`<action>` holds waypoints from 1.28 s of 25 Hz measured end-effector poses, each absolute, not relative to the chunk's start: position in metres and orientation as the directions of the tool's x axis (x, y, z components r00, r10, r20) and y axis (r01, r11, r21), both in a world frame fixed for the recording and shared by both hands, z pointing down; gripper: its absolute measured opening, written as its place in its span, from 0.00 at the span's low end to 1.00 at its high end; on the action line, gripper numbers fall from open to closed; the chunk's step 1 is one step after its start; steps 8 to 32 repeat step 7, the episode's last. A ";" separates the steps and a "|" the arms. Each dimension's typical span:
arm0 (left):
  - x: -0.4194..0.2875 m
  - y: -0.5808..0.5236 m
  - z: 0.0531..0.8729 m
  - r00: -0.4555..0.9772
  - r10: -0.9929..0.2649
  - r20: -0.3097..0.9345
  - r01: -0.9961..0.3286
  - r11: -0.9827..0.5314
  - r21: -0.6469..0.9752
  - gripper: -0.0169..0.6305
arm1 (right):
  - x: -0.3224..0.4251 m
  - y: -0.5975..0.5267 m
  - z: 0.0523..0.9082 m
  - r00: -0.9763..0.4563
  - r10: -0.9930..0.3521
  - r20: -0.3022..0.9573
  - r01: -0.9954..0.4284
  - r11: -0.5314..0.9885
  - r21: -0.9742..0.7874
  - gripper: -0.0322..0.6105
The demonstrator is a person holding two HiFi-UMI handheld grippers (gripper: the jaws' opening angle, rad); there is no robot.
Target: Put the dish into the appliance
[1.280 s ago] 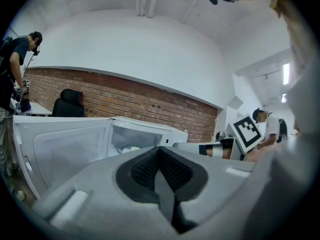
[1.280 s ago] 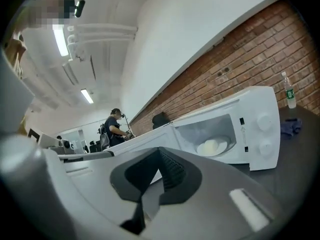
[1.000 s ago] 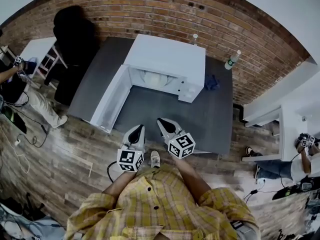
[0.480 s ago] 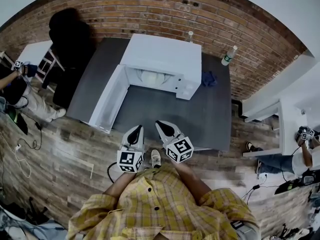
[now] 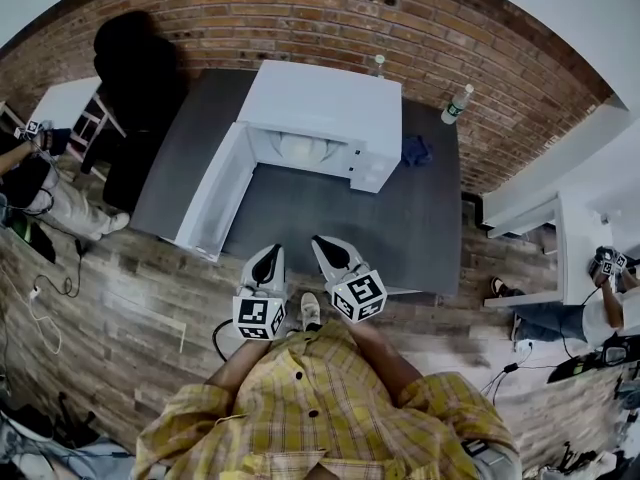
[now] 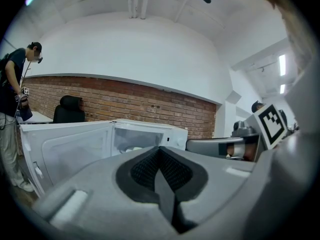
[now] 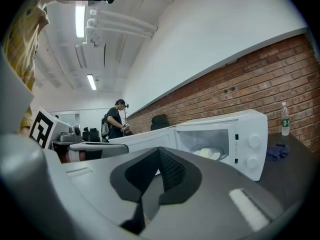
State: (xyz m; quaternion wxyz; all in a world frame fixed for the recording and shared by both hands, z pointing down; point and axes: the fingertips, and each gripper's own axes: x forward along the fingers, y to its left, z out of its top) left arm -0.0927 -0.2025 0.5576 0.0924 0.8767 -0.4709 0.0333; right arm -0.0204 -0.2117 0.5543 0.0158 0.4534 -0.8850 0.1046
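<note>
A white microwave point(image 5: 330, 103) stands at the back of the dark table point(image 5: 330, 228), with its door point(image 5: 213, 193) swung wide open to the left. A white dish point(image 5: 303, 149) lies inside its cavity, also visible in the right gripper view as the dish point(image 7: 207, 154) and in the left gripper view as the dish point(image 6: 133, 148). My left gripper point(image 5: 266, 264) and right gripper point(image 5: 332, 250) are held side by side at the table's near edge, well short of the microwave. Both are shut with nothing between the jaws.
A blue cloth point(image 5: 416, 151) lies right of the microwave, and two bottles point(image 5: 456, 105) stand by the brick wall. A black chair point(image 5: 135, 63) is at the table's left. People stand at far left point(image 5: 30, 168) and far right point(image 5: 600, 308).
The view has shifted slightly, so the table and microwave sit a little higher in the head view. Both grippers stay shut, held near my body.
</note>
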 end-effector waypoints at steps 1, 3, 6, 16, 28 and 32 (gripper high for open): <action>-0.093 -0.203 0.557 0.553 -0.820 0.144 -0.832 -0.538 0.132 0.02 | -0.019 -0.212 0.555 -0.583 -0.803 0.125 -0.810 0.562 -0.169 0.05; -0.093 -0.202 0.557 0.553 -0.821 0.144 -0.833 -0.538 0.132 0.02 | -0.016 -0.213 0.555 -0.574 -0.808 0.129 -0.816 0.553 -0.166 0.05; -0.092 -0.204 0.559 0.554 -0.820 0.143 -0.832 -0.539 0.134 0.02 | -0.014 -0.214 0.556 -0.568 -0.812 0.132 -0.821 0.548 -0.160 0.05; -0.092 -0.204 0.559 0.555 -0.820 0.143 -0.831 -0.539 0.135 0.02 | -0.013 -0.214 0.557 -0.567 -0.813 0.133 -0.822 0.547 -0.158 0.05; -0.092 -0.204 0.559 0.555 -0.820 0.143 -0.831 -0.539 0.135 0.02 | -0.013 -0.214 0.557 -0.567 -0.813 0.133 -0.822 0.547 -0.158 0.05; -0.092 -0.204 0.559 0.555 -0.820 0.143 -0.831 -0.539 0.135 0.02 | -0.013 -0.214 0.557 -0.567 -0.813 0.133 -0.822 0.547 -0.158 0.05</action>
